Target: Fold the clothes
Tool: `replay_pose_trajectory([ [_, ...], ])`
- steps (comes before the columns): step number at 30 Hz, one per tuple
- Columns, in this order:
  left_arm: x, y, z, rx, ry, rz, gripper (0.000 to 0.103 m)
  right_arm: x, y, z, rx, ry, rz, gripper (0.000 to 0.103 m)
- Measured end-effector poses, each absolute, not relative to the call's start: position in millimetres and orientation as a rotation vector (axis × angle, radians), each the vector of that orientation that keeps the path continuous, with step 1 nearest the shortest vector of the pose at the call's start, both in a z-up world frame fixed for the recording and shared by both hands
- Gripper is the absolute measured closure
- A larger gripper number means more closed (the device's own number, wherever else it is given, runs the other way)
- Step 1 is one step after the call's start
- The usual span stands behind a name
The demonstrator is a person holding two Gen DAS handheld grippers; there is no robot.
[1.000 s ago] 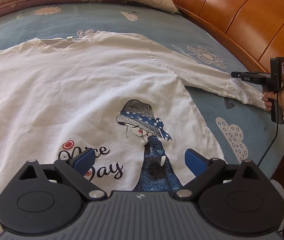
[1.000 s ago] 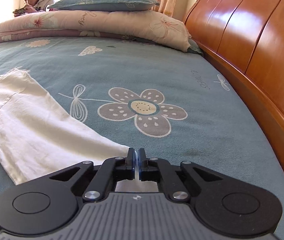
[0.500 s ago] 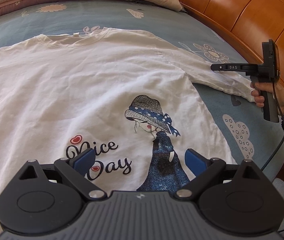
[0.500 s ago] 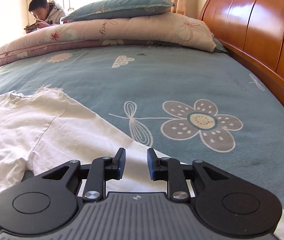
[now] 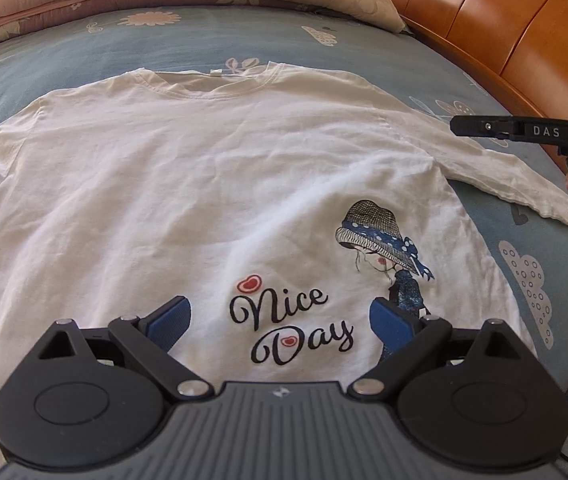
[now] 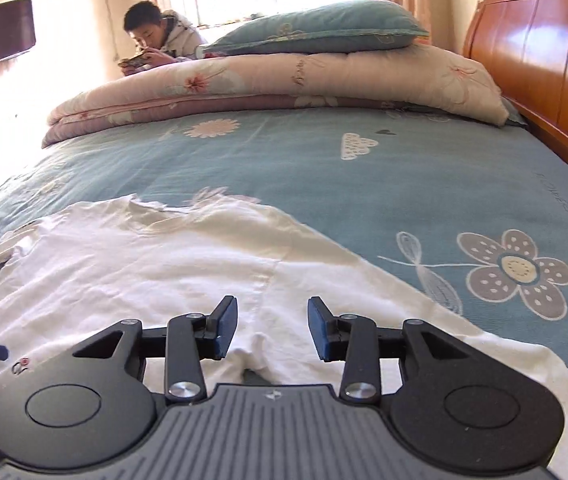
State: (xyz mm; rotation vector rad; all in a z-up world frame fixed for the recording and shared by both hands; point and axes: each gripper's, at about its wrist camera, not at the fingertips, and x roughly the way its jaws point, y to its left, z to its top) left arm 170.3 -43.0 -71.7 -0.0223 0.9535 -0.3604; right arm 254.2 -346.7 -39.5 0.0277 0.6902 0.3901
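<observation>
A white long-sleeved shirt (image 5: 212, 184) with a girl print and "Nice Day" lettering lies flat, front up, on the blue bed sheet (image 5: 188, 44). My left gripper (image 5: 280, 320) is open and empty, hovering over the shirt's lower front. My right gripper (image 6: 273, 328) is open and empty above the shirt's right armpit, where sleeve meets body (image 6: 260, 280). In the left wrist view the right gripper (image 5: 484, 128) shows side-on above the right sleeve (image 5: 500, 176), which lies stretched out to the right.
A folded floral quilt (image 6: 284, 84) and a blue pillow (image 6: 316, 32) lie at the far end of the bed. A wooden headboard (image 6: 544, 56) runs along the right side. A boy (image 6: 156, 40) sits behind the quilt.
My right gripper has opened, let go of the sleeve cuff and moved left along the sleeve to the armpit. My left gripper has shifted left over the shirt's front.
</observation>
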Motion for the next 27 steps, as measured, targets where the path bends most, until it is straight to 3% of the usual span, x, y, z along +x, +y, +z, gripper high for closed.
replay_pose_trajectory([
  [7,143,-38,-87,0.081,0.975,-0.380,0.007,246,-273,-84,-0.053,0.842,0.429,0.059],
  [13,101,-27,-90,0.180,0.955,-0.425,0.001,199,-287,-90,-0.086,0.934,0.341,0.056],
  [15,92,-27,-87,0.204,0.970,-0.449,0.001,179,-291,-88,-0.107,0.978,0.330,0.052],
  [17,90,-24,-80,0.207,0.989,-0.491,0.001,160,-292,-85,-0.131,1.048,0.311,0.042],
  [21,97,-9,-52,0.164,0.916,-0.495,0.001,140,-290,-48,-0.122,1.073,0.292,0.042],
  [27,119,10,-23,0.048,0.836,-0.442,0.001,117,-268,49,-0.125,0.904,0.353,0.037],
])
